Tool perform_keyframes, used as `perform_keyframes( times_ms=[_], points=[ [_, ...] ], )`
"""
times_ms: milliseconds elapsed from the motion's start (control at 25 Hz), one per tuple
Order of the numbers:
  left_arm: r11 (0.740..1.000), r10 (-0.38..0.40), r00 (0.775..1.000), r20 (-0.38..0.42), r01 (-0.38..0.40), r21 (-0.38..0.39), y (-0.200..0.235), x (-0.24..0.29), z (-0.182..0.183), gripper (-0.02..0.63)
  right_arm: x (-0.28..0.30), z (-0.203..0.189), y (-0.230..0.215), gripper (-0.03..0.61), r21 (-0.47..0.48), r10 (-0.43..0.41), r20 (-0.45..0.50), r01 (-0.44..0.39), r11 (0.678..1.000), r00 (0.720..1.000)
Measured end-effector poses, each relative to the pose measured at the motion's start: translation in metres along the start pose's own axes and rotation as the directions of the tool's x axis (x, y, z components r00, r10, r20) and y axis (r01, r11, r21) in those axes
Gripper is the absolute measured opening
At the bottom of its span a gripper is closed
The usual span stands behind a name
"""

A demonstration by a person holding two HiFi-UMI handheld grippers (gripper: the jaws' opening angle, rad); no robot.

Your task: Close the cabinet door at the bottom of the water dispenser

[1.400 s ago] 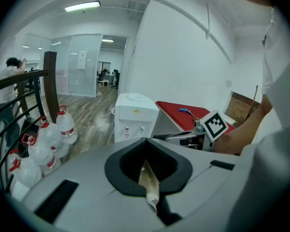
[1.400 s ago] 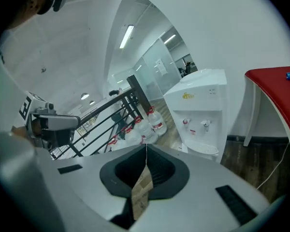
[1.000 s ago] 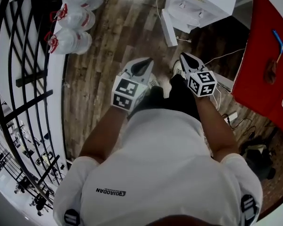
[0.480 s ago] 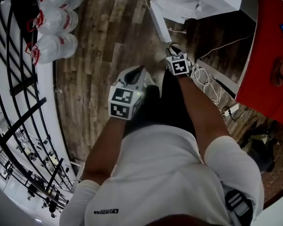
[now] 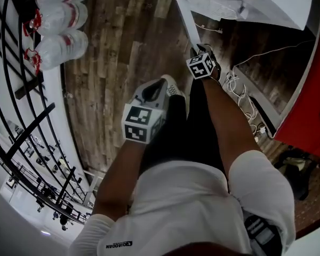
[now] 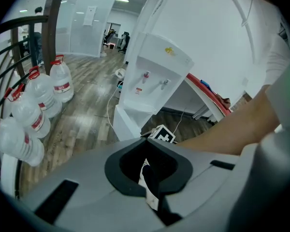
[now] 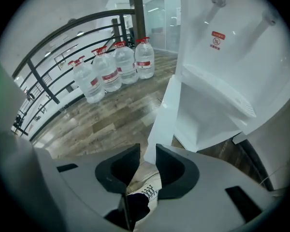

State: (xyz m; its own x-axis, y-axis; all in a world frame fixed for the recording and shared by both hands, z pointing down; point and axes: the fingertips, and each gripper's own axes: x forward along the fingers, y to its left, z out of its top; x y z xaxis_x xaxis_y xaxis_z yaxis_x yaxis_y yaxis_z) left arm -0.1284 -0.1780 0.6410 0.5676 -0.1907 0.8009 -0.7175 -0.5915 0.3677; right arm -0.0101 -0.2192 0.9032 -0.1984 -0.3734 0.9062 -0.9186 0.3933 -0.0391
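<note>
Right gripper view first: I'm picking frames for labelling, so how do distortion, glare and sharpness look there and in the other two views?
Right gripper view: strong fisheye bends the railing; the water dispenser is bright, nearly washed out, while the water bottles stay sharp. Left gripper view: the person's arm is soft, the dispenser crisp. Head view: dim, the wood floor dark, edges curved.

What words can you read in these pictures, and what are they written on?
"QIAODAN": on the person's white shirt, upside down.
Red sticker on the water dispenser: too small to read.
Labels on the water bottles: too blurred.
</note>
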Motion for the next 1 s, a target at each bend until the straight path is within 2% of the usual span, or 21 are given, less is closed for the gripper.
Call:
perform_keyframes(
  times_ms=[160,280,480,680,1000],
  points=[
    [1.0,-0.018,0.999,-0.029,0.018,-0.003,-0.005,0.018,-0.002,-0.007,0.011,-0.007,0.001,0.081,-0.067,-0.014,0.0,0.014,0.998,1.0],
    [1.0,-0.022,0.999,-0.046,0.023,0.02,-0.009,0.027,-0.001,-0.008,0.009,-0.01,-0.007,0.081,-0.074,-0.04,0.029,0.042,0.996,0.999],
    [0.999,-0.021,0.999,-0.05,0.023,0.039,-0.011,0.034,0.011,-0.008,0.006,-0.013,-0.028,0.08,0.012,-0.072,0.033,0.072,0.997,0.997],
    [0.997,-0.019,0.999,-0.043,0.022,0.069,-0.015,0.041,0.026,-0.007,0.002,-0.018,-0.062,0.08,0.057,-0.103,0.021,0.102,0.993,0.994],
    [0.996,-0.018,0.999,-0.038,0.021,0.083,-0.017,0.06,0.042,-0.007,-0.005,-0.02,-0.12,0.08,0.202,-0.142,0.053,0.128,0.971,0.989]
  ],
)
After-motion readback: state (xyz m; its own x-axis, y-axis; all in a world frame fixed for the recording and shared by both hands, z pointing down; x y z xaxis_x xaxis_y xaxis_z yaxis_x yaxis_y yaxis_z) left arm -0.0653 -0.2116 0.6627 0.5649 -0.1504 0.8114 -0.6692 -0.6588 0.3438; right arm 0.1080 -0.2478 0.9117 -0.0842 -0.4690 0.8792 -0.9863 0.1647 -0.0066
